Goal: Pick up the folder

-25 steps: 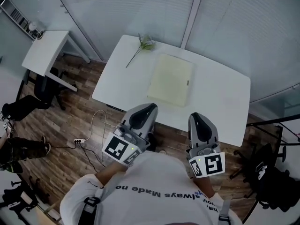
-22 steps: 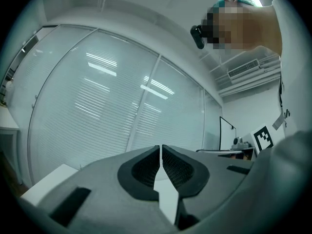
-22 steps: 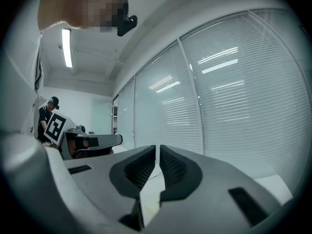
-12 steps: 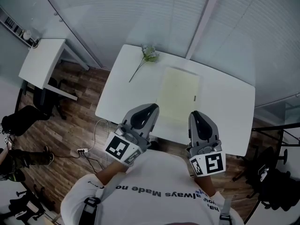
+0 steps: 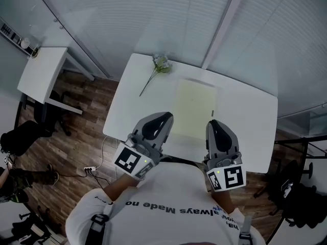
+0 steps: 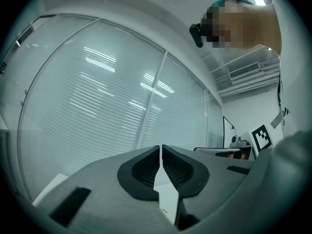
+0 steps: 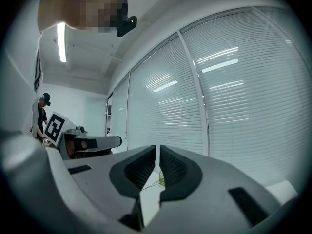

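Both tongs are shut, jaws pressed together with nothing between them. The left gripper and right gripper are held level, side by side in front of the person, at the near edge of the table. Neither touches anything.

Folder: pale yellow, rectangular, lying flat mid-table. Its long sides run from the near edge toward the far edge. Its near short edge sits close to the table's near edge, between the two grippers. A small dark mark on its right long edge is too small to identify.

Handling, as a judgement: thin, light and likely to sag if lifted by one corner. It lies flush on a smooth top, so a jaw has little to get under. The best purchase is probably the near short edge, perhaps after sliding it past the table edge.

Flower stem: near the far left corner, apart from the folder.

Beyond the table: a white side table at the left, a wooden floor and blinds along the far wall.
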The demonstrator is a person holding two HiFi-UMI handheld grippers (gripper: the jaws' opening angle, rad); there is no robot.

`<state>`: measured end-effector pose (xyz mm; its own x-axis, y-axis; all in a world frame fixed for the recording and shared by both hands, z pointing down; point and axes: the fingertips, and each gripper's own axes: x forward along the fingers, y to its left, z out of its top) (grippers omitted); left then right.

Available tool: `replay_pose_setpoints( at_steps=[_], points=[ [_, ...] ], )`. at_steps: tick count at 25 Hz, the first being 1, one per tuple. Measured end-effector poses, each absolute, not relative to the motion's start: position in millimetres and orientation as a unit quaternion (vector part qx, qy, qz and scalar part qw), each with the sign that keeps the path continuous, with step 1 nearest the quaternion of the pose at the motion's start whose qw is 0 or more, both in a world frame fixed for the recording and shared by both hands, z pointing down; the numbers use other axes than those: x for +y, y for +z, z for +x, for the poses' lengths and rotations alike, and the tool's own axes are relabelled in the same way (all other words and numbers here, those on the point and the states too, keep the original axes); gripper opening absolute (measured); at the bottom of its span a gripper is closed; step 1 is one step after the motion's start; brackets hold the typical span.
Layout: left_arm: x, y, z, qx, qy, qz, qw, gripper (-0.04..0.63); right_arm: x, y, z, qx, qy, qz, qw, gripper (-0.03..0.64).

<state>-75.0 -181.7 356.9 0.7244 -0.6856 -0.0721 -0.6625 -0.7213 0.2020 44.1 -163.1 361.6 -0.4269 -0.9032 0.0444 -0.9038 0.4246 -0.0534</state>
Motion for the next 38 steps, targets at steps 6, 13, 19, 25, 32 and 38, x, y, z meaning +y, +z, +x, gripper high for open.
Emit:
replay_pose_setpoints(
  at_steps=[6,13,19,25,32,38],
  points=[
    [-182.1,350.6,-59.5,-0.364,-0.074,0.925,0.081,0.021,-163.2,355.3,59.9,-0.843,0.030,0.537,0.006,0.031],
    [-176.7,346.3,-38.9,-0.364,-0.077,0.925,0.079,0.021,-158.3,352.6,81.6,-0.844,0.031,0.535,0.009,0.031],
    [-175.8,351.3,-33.6,-0.368,-0.072,0.923,0.088,0.021,-155.4,355.3,86.4,-0.848,0.034,0.528,0.007,0.031],
    [-178.9,365.0,-28.8,-0.369,-0.058,0.921,0.109,0.023,-157.7,370.3,90.0,-0.854,0.053,0.518,0.011,0.032],
    [-186.0,384.1,-26.7,-0.372,-0.041,0.920,0.117,0.023,-163.9,402.0,102.2,-0.848,0.082,0.523,0.014,0.032],
    [-199.4,417.5,-28.2,-0.366,-0.019,0.917,0.154,0.075,-175.5,435.6,108.3,-0.840,0.098,0.532,0.037,0.047]
  ],
)
